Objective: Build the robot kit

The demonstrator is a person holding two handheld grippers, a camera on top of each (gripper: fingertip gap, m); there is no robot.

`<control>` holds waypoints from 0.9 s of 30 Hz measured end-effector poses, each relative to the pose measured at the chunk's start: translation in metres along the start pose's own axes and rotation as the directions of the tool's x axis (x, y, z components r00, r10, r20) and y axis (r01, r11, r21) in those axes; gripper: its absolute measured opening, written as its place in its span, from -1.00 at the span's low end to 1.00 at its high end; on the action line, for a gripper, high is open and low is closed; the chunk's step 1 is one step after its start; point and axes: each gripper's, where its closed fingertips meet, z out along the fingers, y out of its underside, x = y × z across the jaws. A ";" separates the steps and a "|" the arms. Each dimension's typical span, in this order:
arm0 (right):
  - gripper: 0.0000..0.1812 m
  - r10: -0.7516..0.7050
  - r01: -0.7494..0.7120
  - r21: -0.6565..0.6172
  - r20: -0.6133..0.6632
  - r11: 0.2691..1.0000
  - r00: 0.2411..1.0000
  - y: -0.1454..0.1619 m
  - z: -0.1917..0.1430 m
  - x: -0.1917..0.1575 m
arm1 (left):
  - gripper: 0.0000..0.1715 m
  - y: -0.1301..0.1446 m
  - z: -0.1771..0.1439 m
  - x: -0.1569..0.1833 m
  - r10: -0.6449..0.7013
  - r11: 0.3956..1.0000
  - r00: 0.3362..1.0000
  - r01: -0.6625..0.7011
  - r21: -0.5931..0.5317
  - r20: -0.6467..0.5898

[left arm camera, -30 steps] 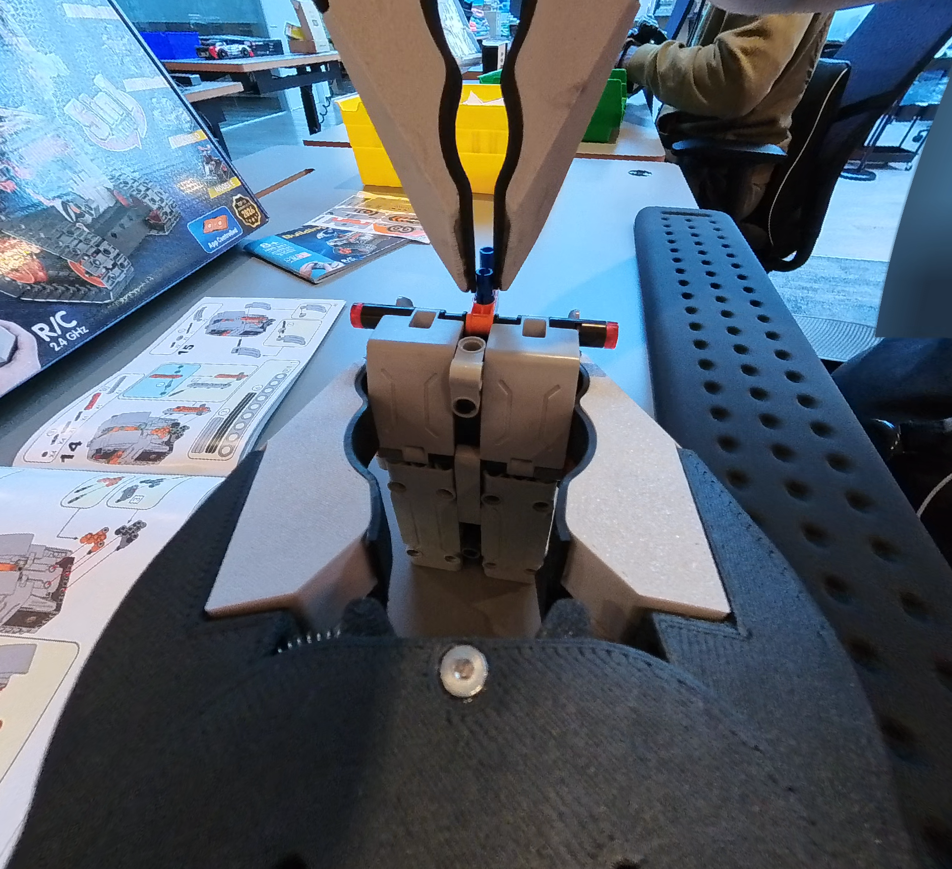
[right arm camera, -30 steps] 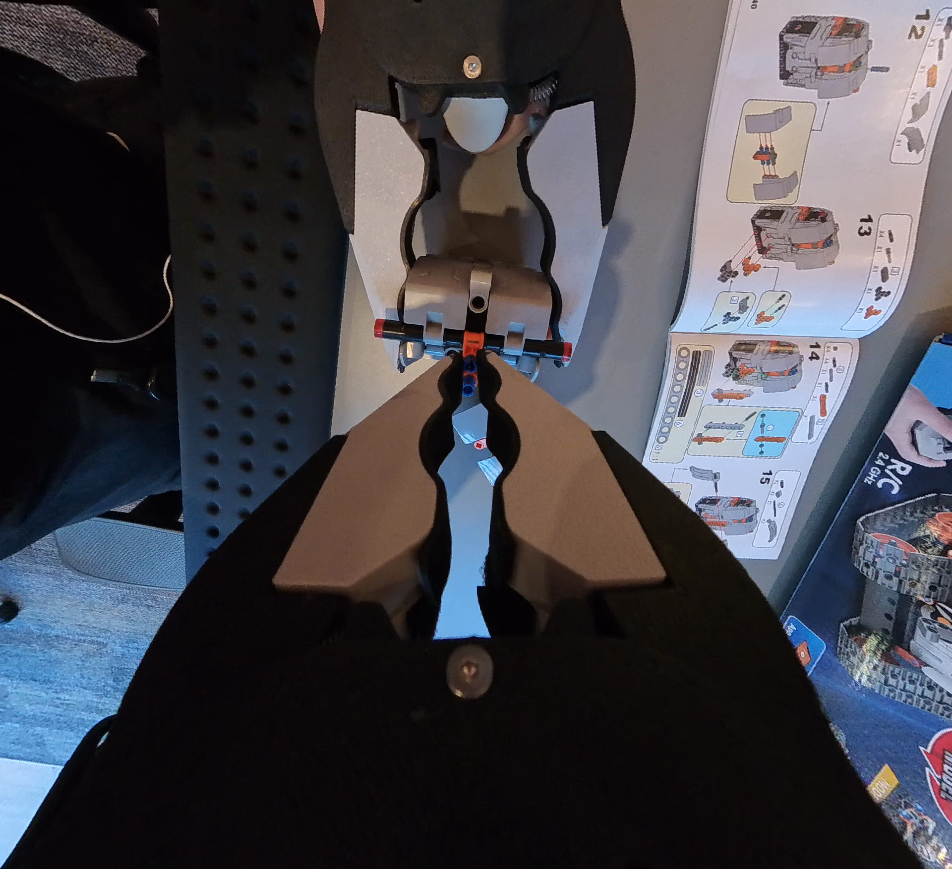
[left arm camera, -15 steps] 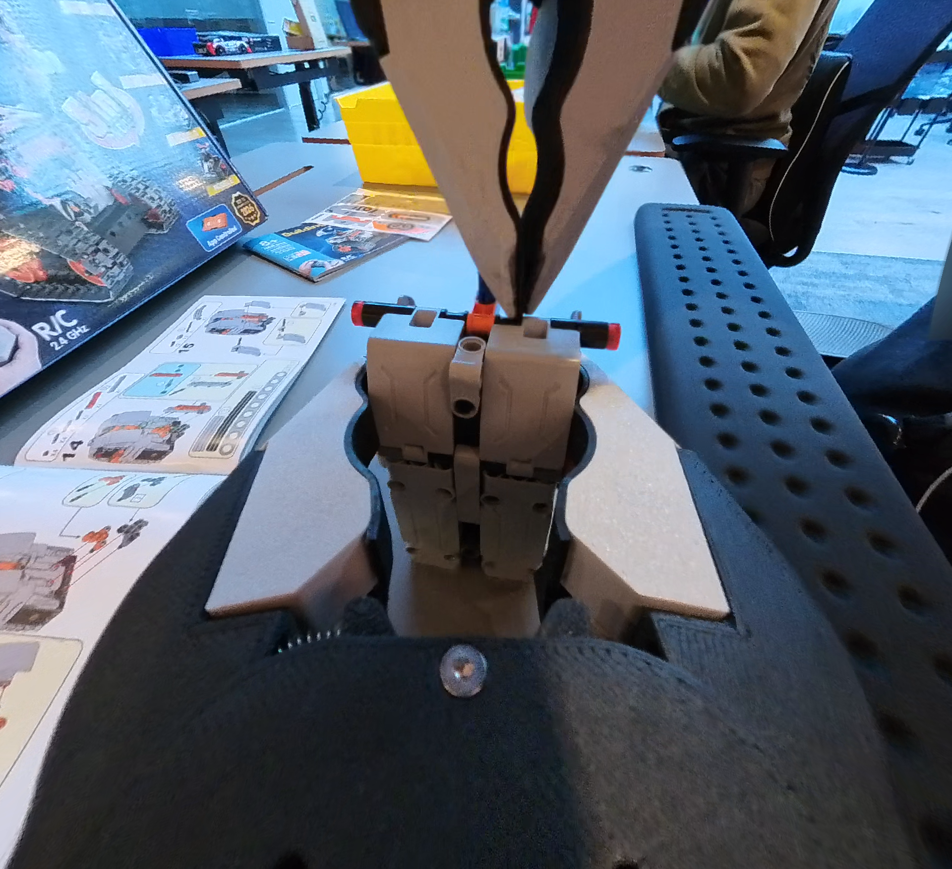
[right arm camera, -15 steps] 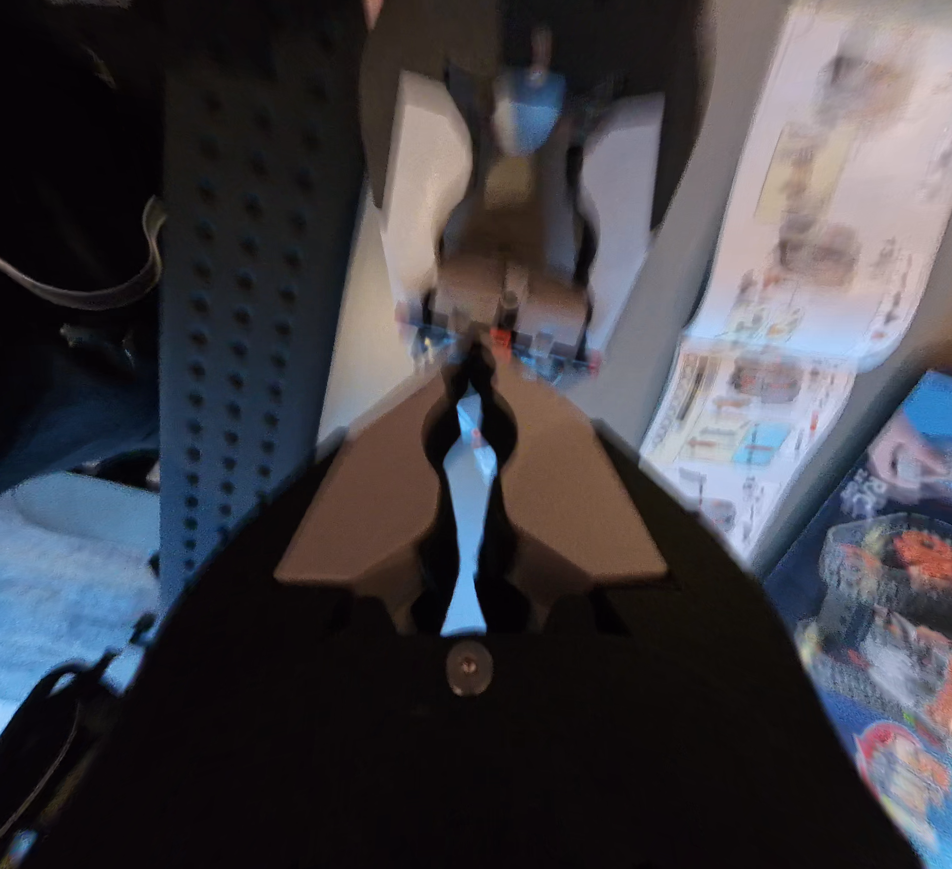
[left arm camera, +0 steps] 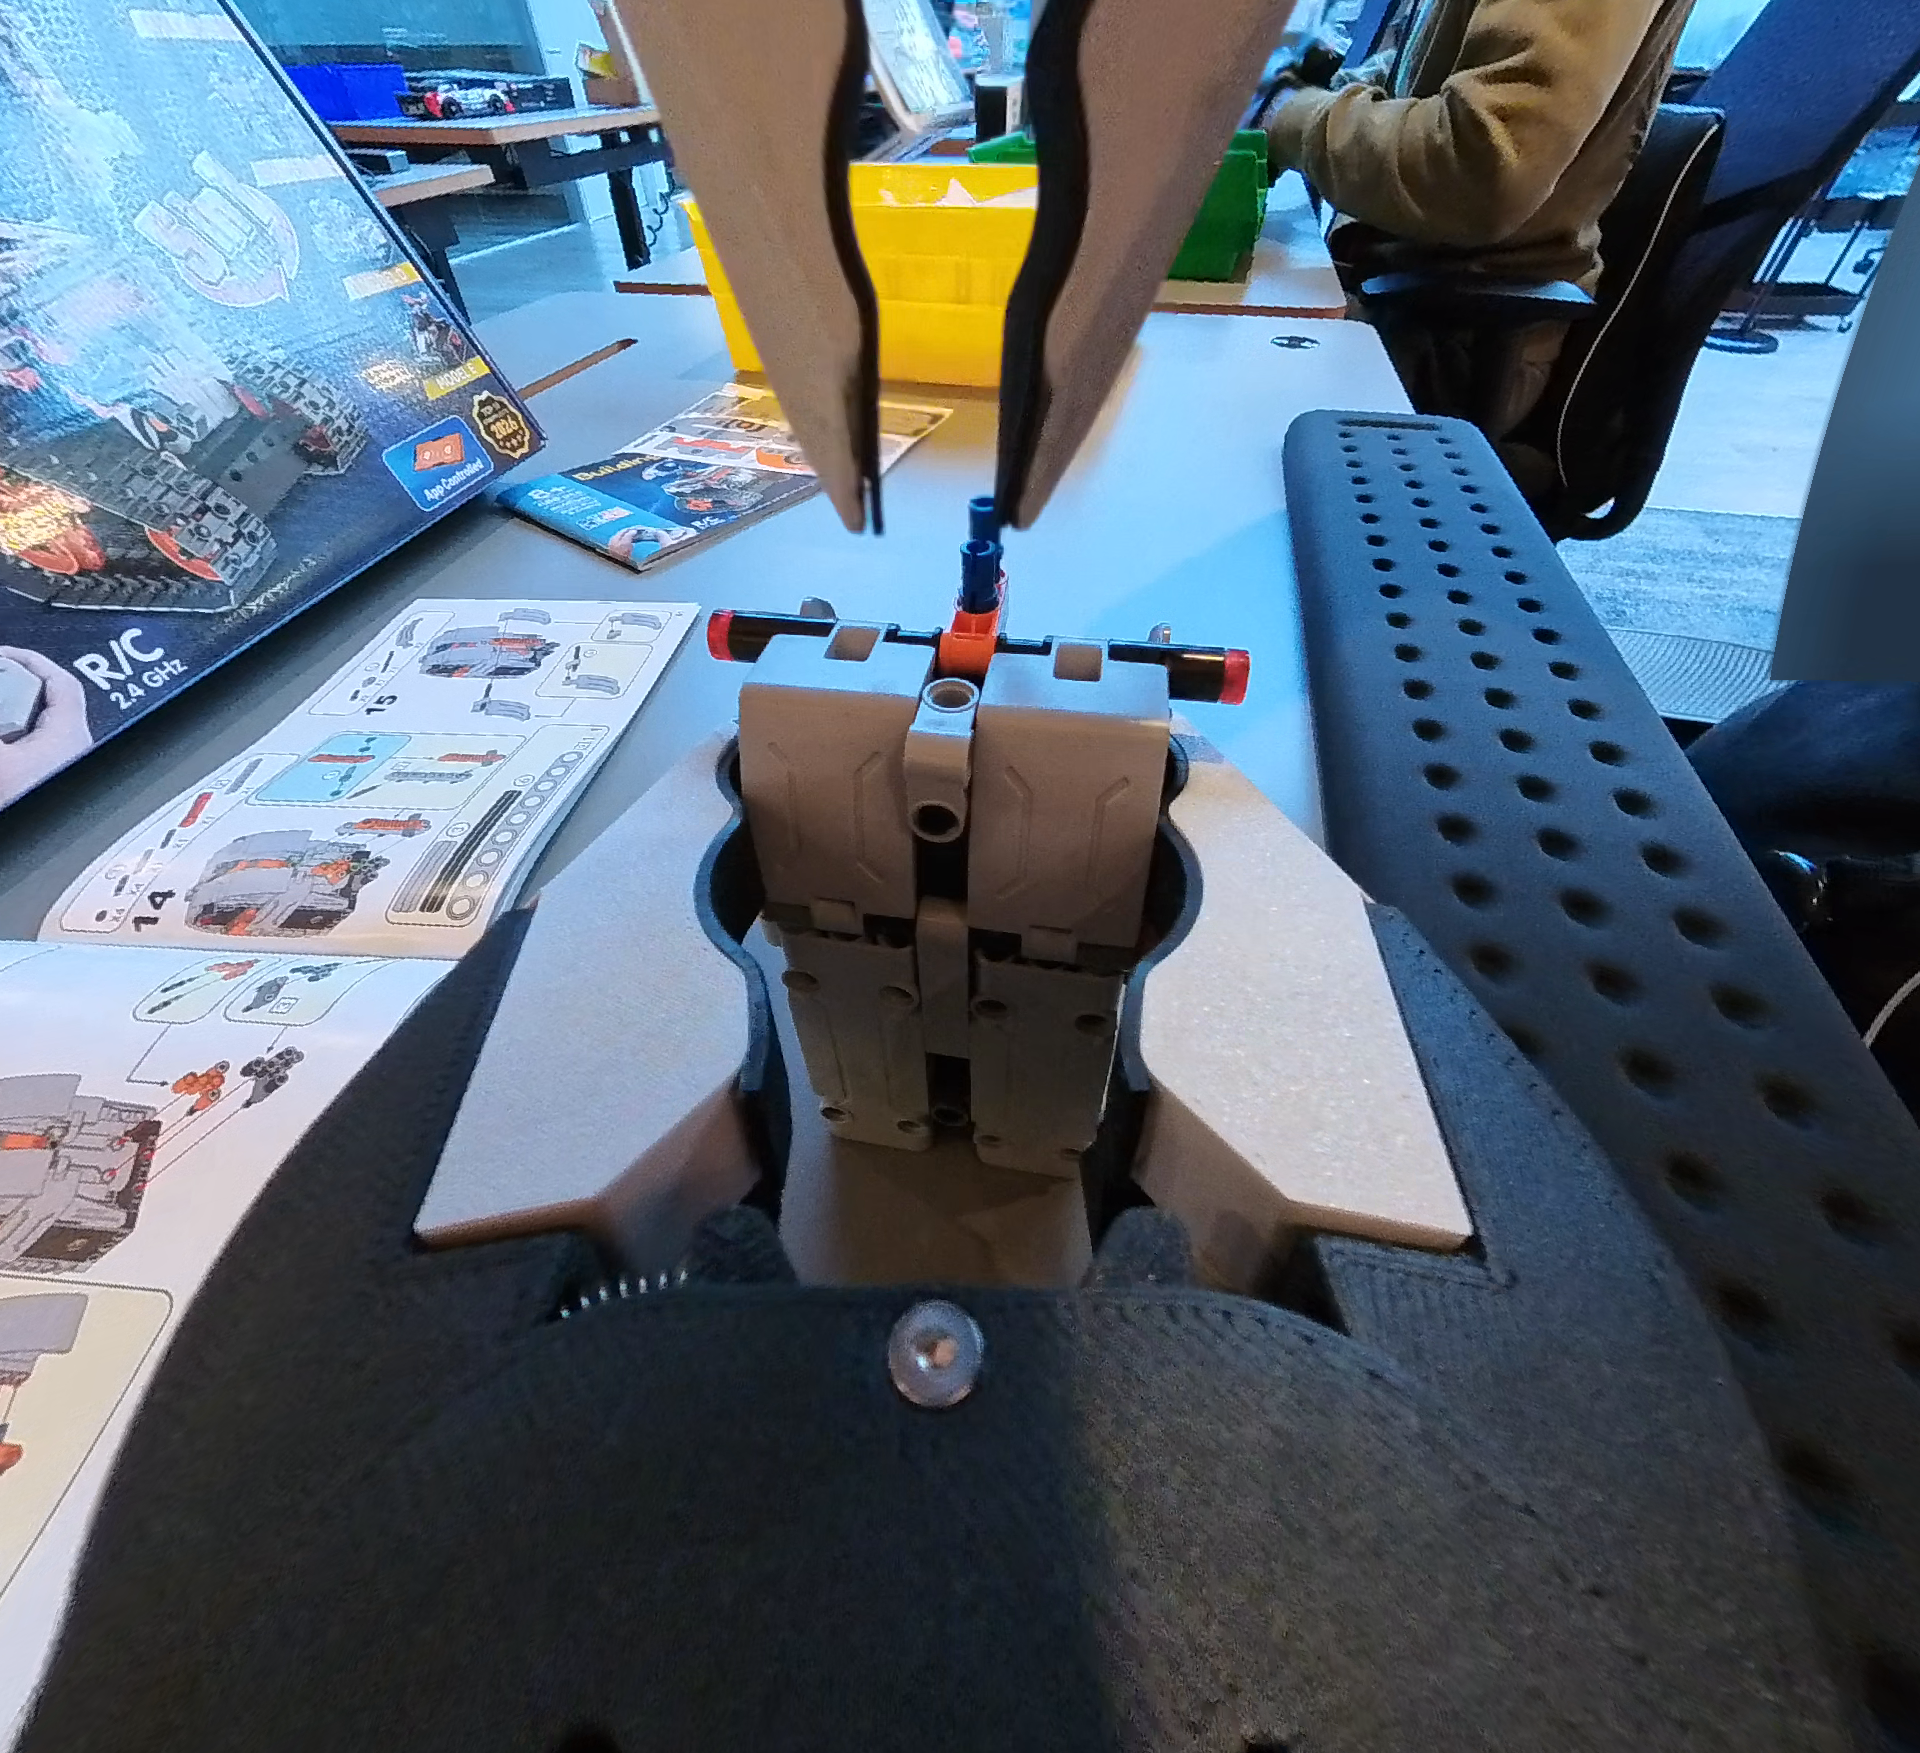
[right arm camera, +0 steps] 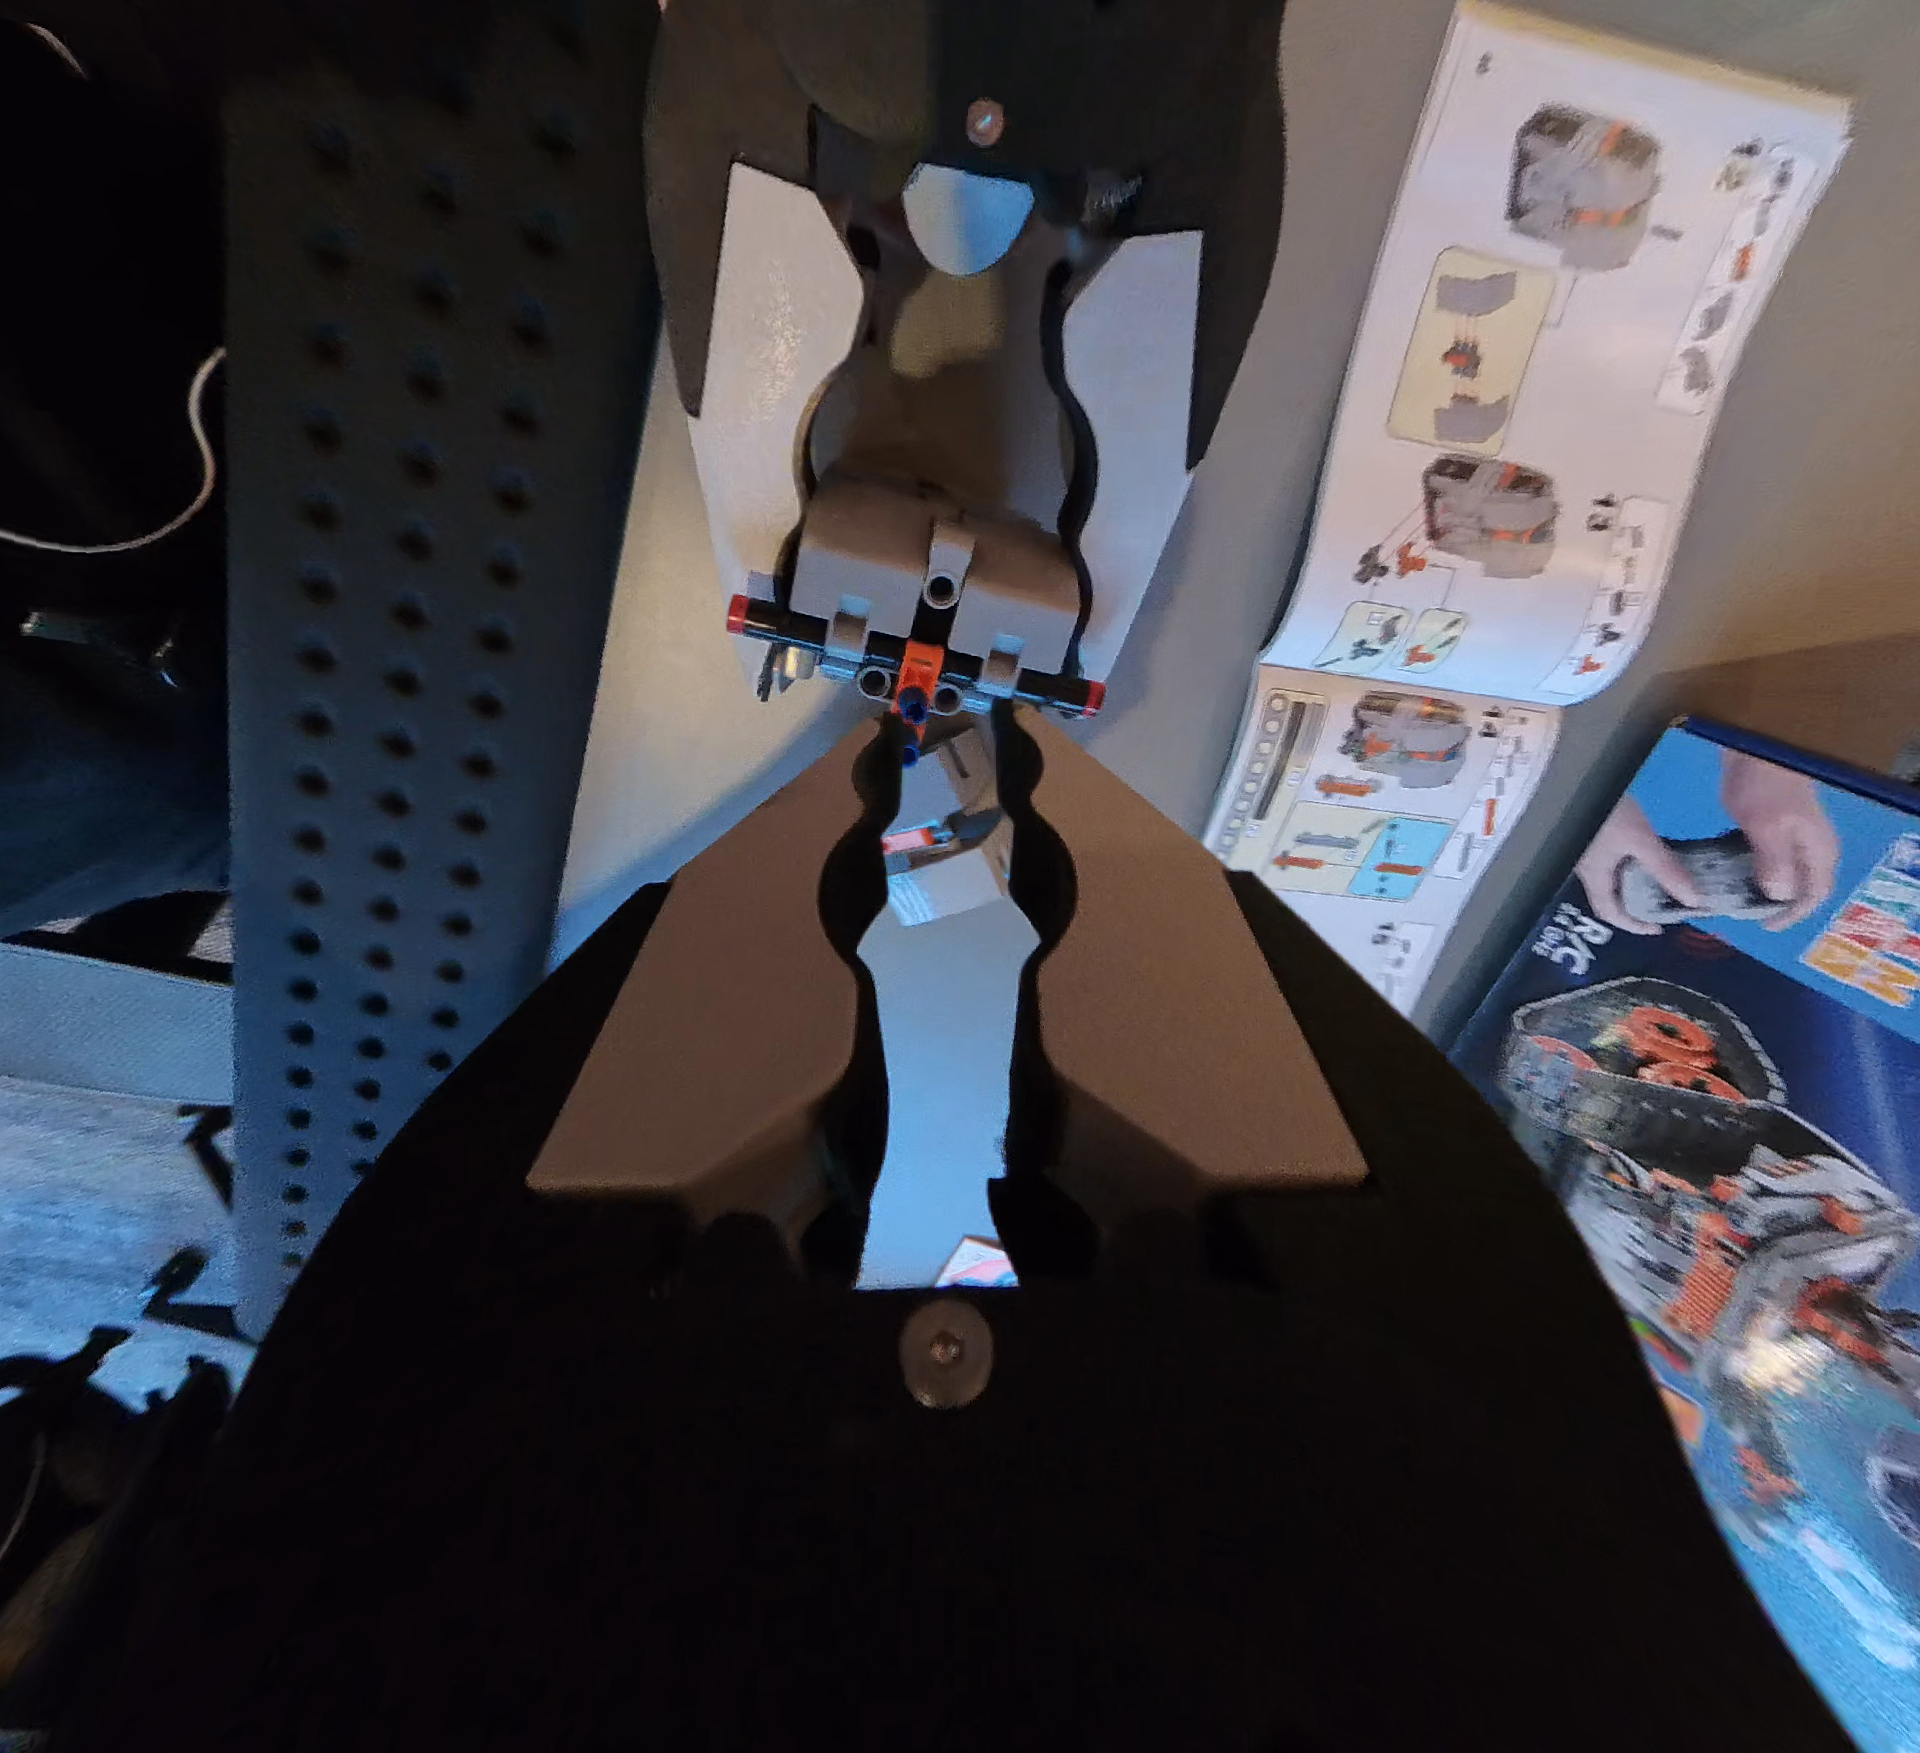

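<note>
Jaws of the left gripper (left arm camera: 951,882) are clamped on a grey brick assembly (left arm camera: 951,830), which is held over the counter (left arm camera: 1195,477) with its long axis running along the fingers, away from the camera. A black cross axle with red ends (left arm camera: 977,654) is carried crosswise at its far end, and a blue pin (left arm camera: 979,565) is seen standing out from an orange connector (left arm camera: 971,649) there. Jaws of the right gripper (right arm camera: 940,732) are parted narrowly around nothing, just beside the blue pin. A yellow bin (left arm camera: 935,280) with pale contents and a green bin (left arm camera: 1226,207) are placed near the counter's far edge. An instruction booklet (left arm camera: 395,768) and a toy box (left arm camera: 187,311) are laid toward the left edge.
</note>
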 end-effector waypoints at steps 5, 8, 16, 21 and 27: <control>-0.97 0.034 -0.035 0.028 0.054 0.999 0.998 0.001 0.004 -0.006 | -0.18 0.000 0.000 0.000 -0.001 1.000 1.000 0.001 0.000 0.001; -0.94 0.058 -0.061 0.045 0.059 0.997 0.997 0.000 0.004 -0.005 | -0.18 0.000 0.000 0.000 -0.002 1.000 1.000 0.002 0.000 0.000; -0.95 0.068 -0.072 0.059 0.068 0.996 0.995 -0.003 0.004 -0.005 | -0.18 0.000 0.000 0.000 0.001 1.000 1.000 -0.001 0.000 0.002; -0.88 0.092 -0.095 0.037 0.082 0.995 0.992 0.000 0.004 -0.005 | -0.18 0.000 0.000 0.000 0.001 1.000 1.000 -0.001 0.000 0.002; -0.96 0.094 -0.098 0.041 0.096 0.994 0.991 -0.001 0.007 -0.007 | -0.18 0.000 0.000 0.000 0.001 1.000 1.000 -0.001 0.000 0.002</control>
